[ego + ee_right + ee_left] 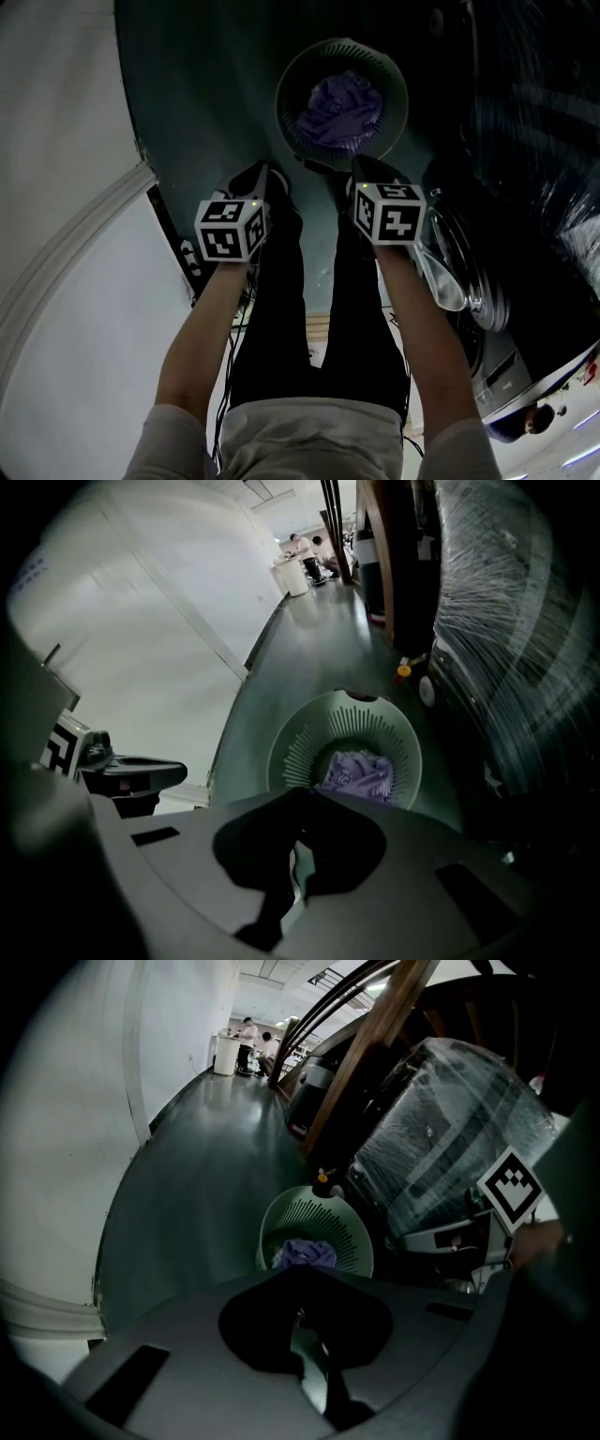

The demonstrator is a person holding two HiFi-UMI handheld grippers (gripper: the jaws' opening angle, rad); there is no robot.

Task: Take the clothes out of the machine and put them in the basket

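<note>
As the person stands looking down past their own dark trousers, both forearms reach out over the dark green floor, each with a hand-held gripper pointing steeply down. The left hand-held gripper and the right hand-held gripper hang side by side, a little apart, with their marker cubes facing up, just short of the basket as I see it from above. That basket is round, pale green and slotted, and it sits on the floor ahead of the person's feet. A crumpled purple garment lies in the bottom of it, touching neither gripper. Along its own jaws, the left hand-held gripper has them drawn together with only a thin slit of light and nothing caught between; the basket and the purple garment lie beyond the tips. The right hand-held gripper is likewise closed up and empty, with the basket and garment ahead of it. To the person's right stands the washing machine, its round glass door swung open beside the right forearm. A white wall runs along the left.
</note>
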